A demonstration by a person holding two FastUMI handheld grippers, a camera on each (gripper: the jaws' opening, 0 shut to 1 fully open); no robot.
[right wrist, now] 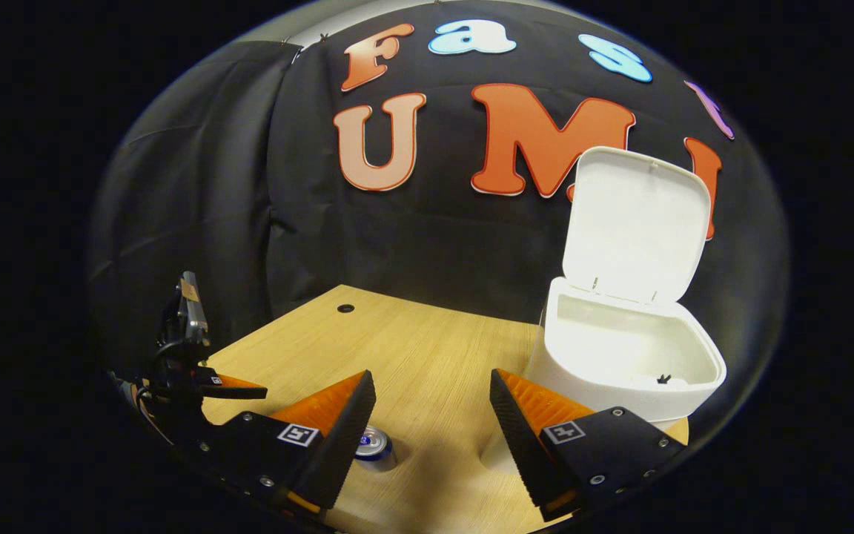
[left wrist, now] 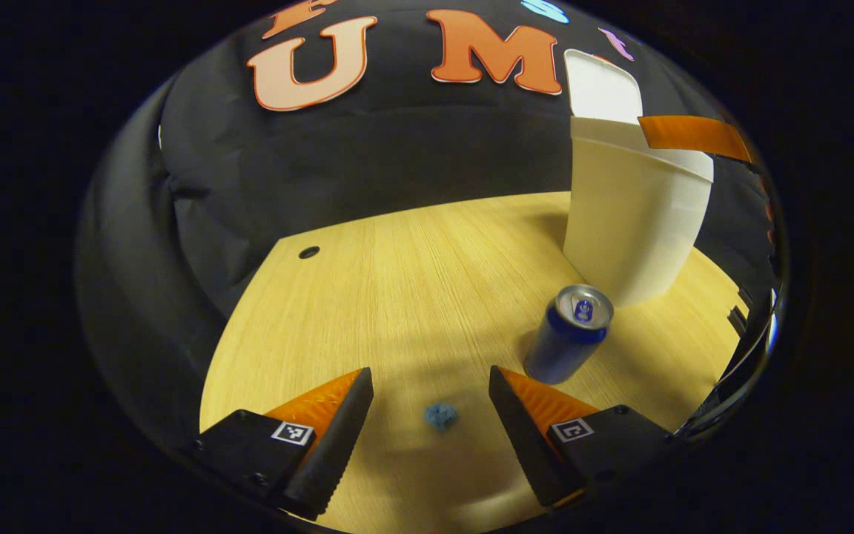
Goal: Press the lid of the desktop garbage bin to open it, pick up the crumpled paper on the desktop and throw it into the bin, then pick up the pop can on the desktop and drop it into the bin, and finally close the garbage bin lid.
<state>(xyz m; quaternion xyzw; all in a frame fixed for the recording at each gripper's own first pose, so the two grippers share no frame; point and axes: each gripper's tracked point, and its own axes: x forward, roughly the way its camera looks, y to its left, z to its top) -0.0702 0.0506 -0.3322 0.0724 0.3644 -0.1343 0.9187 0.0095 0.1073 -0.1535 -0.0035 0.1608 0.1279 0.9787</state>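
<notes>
The white garbage bin (left wrist: 631,222) stands at the right of the wooden table with its lid (left wrist: 601,85) raised. A blue pop can (left wrist: 569,334) stands upright just in front of the bin. A small blue crumpled paper (left wrist: 440,415) lies on the table between the spread fingers of my left gripper (left wrist: 431,374), which is open and apart from it. My right gripper (right wrist: 432,377) is open and holds nothing, hovering near the bin (right wrist: 620,363) and looking into its open mouth below the upright lid (right wrist: 638,222). The can's top (right wrist: 373,445) peeks out by its left finger.
The wooden table (left wrist: 412,282) has a small round hole (left wrist: 309,252) at its far left corner, and black cloth hangs behind it. One finger of the right gripper (left wrist: 694,137) shows above the bin's rim. The left gripper (right wrist: 197,378) shows at the table's left edge.
</notes>
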